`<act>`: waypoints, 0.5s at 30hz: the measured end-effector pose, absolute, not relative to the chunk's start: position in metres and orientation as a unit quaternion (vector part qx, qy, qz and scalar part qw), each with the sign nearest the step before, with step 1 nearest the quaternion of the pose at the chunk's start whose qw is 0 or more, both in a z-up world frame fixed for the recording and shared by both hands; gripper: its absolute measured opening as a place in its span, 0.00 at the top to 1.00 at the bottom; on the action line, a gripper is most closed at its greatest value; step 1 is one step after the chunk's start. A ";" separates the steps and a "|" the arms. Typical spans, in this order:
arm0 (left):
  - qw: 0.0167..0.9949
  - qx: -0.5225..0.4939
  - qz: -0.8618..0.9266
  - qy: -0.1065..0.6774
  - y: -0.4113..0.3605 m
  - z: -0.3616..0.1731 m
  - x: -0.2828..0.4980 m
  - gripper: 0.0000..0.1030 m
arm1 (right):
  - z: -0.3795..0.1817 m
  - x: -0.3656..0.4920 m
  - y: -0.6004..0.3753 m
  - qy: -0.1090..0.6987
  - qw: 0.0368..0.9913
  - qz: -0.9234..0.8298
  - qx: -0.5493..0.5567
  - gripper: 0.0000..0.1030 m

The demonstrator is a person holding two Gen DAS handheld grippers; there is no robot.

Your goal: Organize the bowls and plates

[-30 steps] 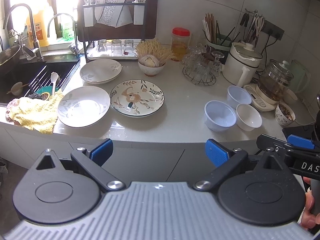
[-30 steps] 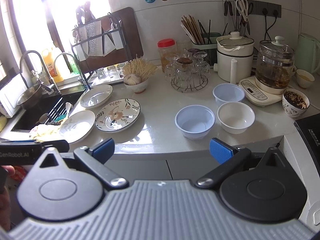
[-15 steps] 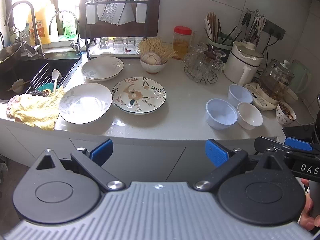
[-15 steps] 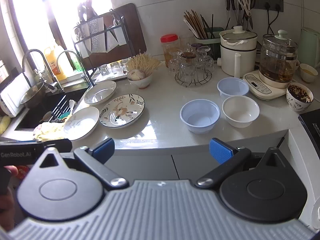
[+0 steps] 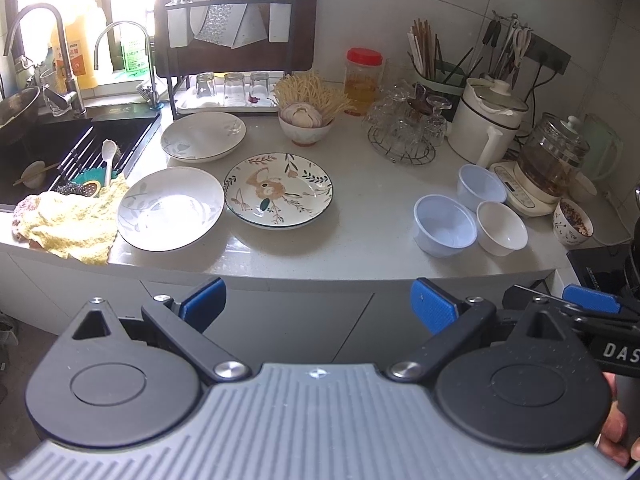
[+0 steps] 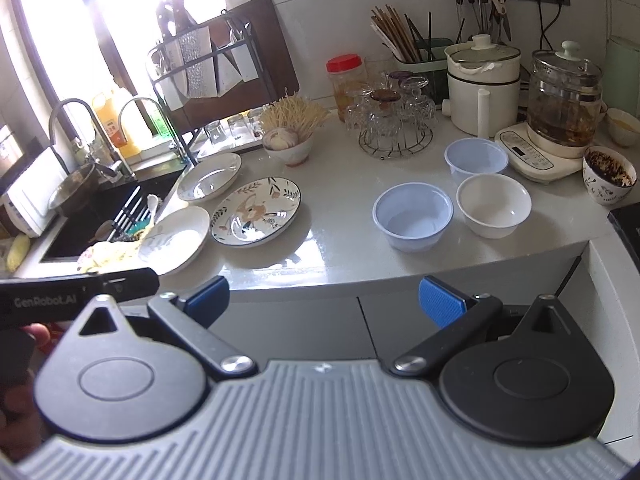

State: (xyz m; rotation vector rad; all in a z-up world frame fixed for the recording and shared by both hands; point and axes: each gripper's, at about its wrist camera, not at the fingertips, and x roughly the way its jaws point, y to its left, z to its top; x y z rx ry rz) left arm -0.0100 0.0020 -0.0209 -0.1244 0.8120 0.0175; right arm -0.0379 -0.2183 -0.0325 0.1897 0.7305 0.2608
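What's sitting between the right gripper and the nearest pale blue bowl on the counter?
Nothing visible. The right gripper is open, held off the counter's front edge, and the pale blue bowl sits nearest that edge with only bare countertop before it. The white bowl stands beside it, off the approach line.

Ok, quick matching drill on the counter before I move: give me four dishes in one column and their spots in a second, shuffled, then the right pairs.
Things:
1. floral plate
2. white bowl
3. bowl of garlic
4. near white plate

Places:
A. just in front of the drying rack, by the noodles
B. beside the yellow cloth
C. middle of the counter, right of two white plates
D. next to two pale blue bowls, near the kettle base

Pairs: 1-C, 2-D, 3-A, 4-B
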 end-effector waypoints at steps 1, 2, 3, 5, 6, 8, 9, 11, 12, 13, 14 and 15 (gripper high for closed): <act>0.917 -0.060 0.009 0.395 0.003 -0.021 -0.009 0.02 | -0.033 -0.037 -0.217 0.358 0.920 0.131 0.096 0.00; 0.916 -0.060 0.010 0.396 0.004 -0.021 -0.007 0.02 | -0.034 -0.036 -0.217 0.359 0.919 0.130 0.096 0.00; 0.916 -0.060 0.009 0.397 0.004 -0.021 -0.006 0.02 | -0.034 -0.034 -0.216 0.359 0.920 0.127 0.093 0.00; 0.916 -0.060 0.000 0.398 0.004 -0.023 -0.002 0.02 | -0.034 -0.031 -0.214 0.355 0.923 0.121 0.090 0.00; 0.916 -0.059 -0.005 0.396 0.005 -0.024 0.000 0.02 | -0.034 -0.029 -0.214 0.351 0.924 0.118 0.090 0.00; 0.916 -0.054 -0.012 0.397 0.008 -0.027 0.006 0.02 | -0.035 -0.025 -0.211 0.345 0.928 0.113 0.087 0.00; 0.916 -0.054 -0.015 0.396 0.010 -0.029 0.011 0.02 | -0.035 -0.022 -0.208 0.343 0.929 0.108 0.086 0.00; 0.914 -0.055 -0.017 0.402 0.016 -0.032 0.020 0.02 | -0.036 -0.017 -0.205 0.346 0.928 0.100 0.091 0.00; 0.915 -0.055 -0.019 0.400 0.019 -0.033 0.024 0.02 | -0.036 -0.015 -0.203 0.347 0.928 0.099 0.093 0.00; 0.915 -0.053 -0.018 0.399 0.022 -0.034 0.028 0.02 | -0.036 -0.014 -0.200 0.348 0.928 0.099 0.091 0.00; 0.915 -0.050 -0.015 0.399 0.026 -0.034 0.032 0.02 | -0.036 -0.012 -0.198 0.350 0.928 0.098 0.089 0.00; 0.916 -0.051 -0.015 0.398 0.030 -0.034 0.035 0.02 | -0.036 -0.009 -0.196 0.350 0.928 0.095 0.088 0.00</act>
